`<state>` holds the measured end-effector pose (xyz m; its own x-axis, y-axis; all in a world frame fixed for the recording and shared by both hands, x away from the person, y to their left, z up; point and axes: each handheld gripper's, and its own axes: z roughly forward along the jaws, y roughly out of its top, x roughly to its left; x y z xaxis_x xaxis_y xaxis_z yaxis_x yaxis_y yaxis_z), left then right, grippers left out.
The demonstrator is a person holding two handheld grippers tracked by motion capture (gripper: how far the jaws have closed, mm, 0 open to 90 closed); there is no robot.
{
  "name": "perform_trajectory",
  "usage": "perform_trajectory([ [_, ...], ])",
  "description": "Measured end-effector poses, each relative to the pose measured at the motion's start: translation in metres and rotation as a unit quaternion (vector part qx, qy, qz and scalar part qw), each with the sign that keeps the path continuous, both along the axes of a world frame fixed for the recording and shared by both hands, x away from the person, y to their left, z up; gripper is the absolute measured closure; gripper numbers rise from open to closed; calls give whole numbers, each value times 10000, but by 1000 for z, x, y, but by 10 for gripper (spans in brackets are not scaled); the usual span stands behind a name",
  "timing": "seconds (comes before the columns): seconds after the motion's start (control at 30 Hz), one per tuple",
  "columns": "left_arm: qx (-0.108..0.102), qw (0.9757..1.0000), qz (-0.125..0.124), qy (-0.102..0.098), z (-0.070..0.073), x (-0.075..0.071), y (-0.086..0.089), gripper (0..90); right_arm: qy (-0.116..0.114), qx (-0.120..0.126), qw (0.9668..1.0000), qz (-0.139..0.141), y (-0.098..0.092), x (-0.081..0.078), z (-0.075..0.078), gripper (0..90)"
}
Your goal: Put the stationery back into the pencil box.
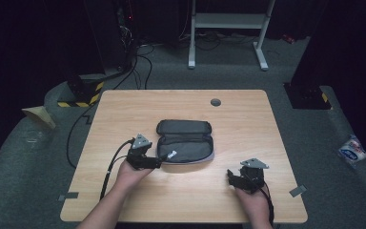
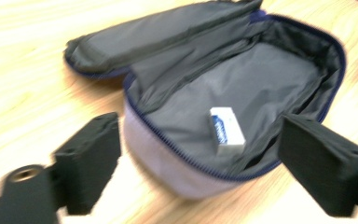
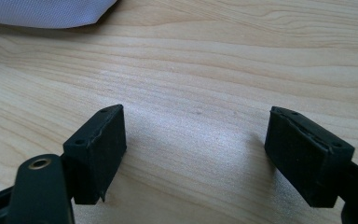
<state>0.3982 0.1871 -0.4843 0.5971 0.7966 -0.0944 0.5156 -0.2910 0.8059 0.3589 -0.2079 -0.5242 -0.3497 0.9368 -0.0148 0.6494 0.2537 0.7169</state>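
An open dark grey pouch [image 1: 186,140] with a blue zip lies in the middle of the wooden table [image 1: 181,195], its lid folded back. A small white eraser with a blue label [image 2: 227,130] lies inside the pouch [image 2: 242,79], near its front wall. My left gripper [image 1: 162,160] is at the pouch's left end, and the eraser [image 1: 171,154] shows just beyond its tips. In the left gripper view, the left gripper [image 2: 203,135] is open, nothing pressed between its jaws. My right gripper [image 1: 232,175] rests open near the front right, over bare wood [image 3: 193,126].
A pale corner of the pouch [image 3: 46,11] shows at the top left of the right gripper view. A grey round grommet [image 1: 215,102] sits near the table's far edge. A white frame [image 1: 228,28] stands beyond it. A packet [image 1: 352,150] lies on the floor at right.
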Motion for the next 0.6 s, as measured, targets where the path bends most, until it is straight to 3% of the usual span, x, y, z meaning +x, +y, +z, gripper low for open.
perform_trajectory([
  [0.17, 173, 9998, 107, -12, 1, -7, 13, 0, 6, 0, 10000, -3, 0, 0, 0, 204],
  [0.43, 237, 9996, 158, -63, 0, -25, 46, 0, 2, -4, 10000, -9, 0, 0, 0, 204],
  [0.5, 246, 9995, 182, -29, -2, -28, 51, 0, 2, -3, 10000, -8, 0, 0, 0, 204],
  [0.6, 443, 9985, 273, 142, -9, -36, 69, 0, 2, -4, 10000, -8, 0, 0, 0, 205],
])
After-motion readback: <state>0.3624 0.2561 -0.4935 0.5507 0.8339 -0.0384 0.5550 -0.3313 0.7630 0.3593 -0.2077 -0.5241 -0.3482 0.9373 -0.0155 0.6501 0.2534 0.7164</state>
